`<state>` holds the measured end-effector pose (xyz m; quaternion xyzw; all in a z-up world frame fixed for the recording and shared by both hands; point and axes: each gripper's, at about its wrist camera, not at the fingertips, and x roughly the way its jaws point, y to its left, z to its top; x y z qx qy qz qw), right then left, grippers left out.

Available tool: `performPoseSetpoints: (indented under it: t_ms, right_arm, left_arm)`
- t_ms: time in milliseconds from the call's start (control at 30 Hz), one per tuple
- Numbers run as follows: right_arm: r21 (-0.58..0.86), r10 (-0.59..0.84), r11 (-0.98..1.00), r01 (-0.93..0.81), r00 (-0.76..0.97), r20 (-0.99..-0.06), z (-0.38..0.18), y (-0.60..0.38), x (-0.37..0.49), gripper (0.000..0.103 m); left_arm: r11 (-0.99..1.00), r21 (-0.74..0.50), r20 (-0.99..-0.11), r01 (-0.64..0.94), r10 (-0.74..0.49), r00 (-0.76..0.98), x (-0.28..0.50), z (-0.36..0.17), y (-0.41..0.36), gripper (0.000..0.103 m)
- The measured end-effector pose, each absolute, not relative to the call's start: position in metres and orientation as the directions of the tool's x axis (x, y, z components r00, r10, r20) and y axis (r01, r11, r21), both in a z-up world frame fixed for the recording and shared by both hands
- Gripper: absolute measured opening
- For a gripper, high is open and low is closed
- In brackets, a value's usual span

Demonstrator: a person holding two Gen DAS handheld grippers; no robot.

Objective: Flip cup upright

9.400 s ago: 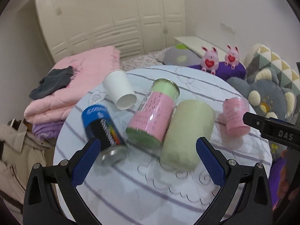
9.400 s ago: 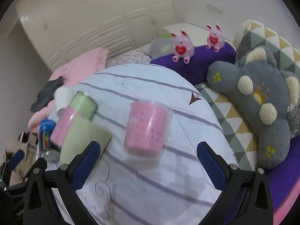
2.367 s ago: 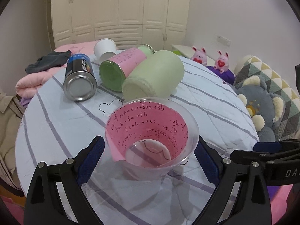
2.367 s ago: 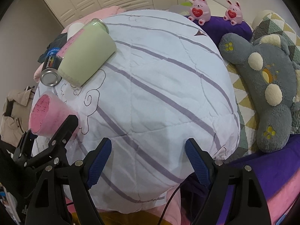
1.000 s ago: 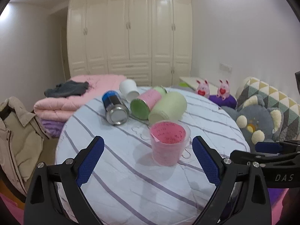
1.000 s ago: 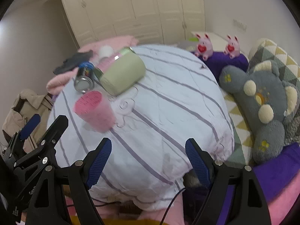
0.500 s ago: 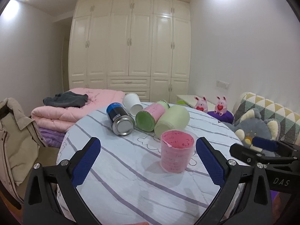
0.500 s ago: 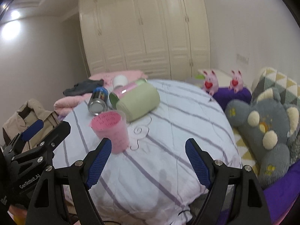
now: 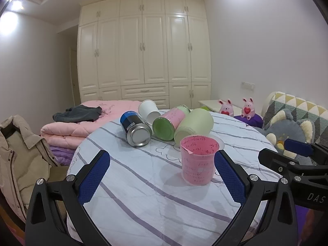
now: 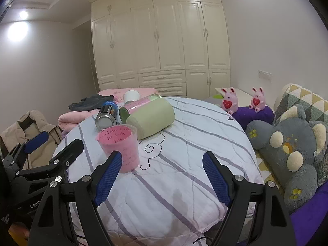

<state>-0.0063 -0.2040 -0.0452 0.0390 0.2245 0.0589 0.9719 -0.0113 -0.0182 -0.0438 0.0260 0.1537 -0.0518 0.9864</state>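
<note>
The clear cup with pink paper inside (image 9: 197, 160) stands upright, mouth up, on the round table with the striped white cloth (image 9: 147, 184). It also shows in the right wrist view (image 10: 121, 147). My left gripper (image 9: 162, 176) is open and empty, drawn back in front of the cup. My right gripper (image 10: 162, 176) is open and empty, to the right of the cup above the cloth (image 10: 184, 164).
Behind the cup lie a pale green cup (image 9: 194, 126), a pink and green jar (image 9: 168, 123), a blue can (image 9: 135, 129) and a white paper cup (image 9: 148, 110). Pink folded quilts (image 9: 69, 127), a beige coat (image 9: 18, 160) and grey plush toys (image 10: 291, 147) surround the table.
Both grippers have pulled back and up from the table. The pink cup, released earlier by the left gripper, stands upright and looks smaller and farther away.
</note>
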Motion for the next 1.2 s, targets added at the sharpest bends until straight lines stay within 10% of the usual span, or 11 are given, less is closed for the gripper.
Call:
performPoseSetpoints:
  t_ms: [1200]
  right_arm:
    - [0.142, 0.151, 0.985, -0.097, 0.885, -0.441, -0.0498, -0.2072, -0.0075, 0.083]
  left_arm:
    - [0.995, -0.001, -0.318, 0.101, -0.096, 0.943, -0.0121, -0.0436, -0.0128, 0.103]
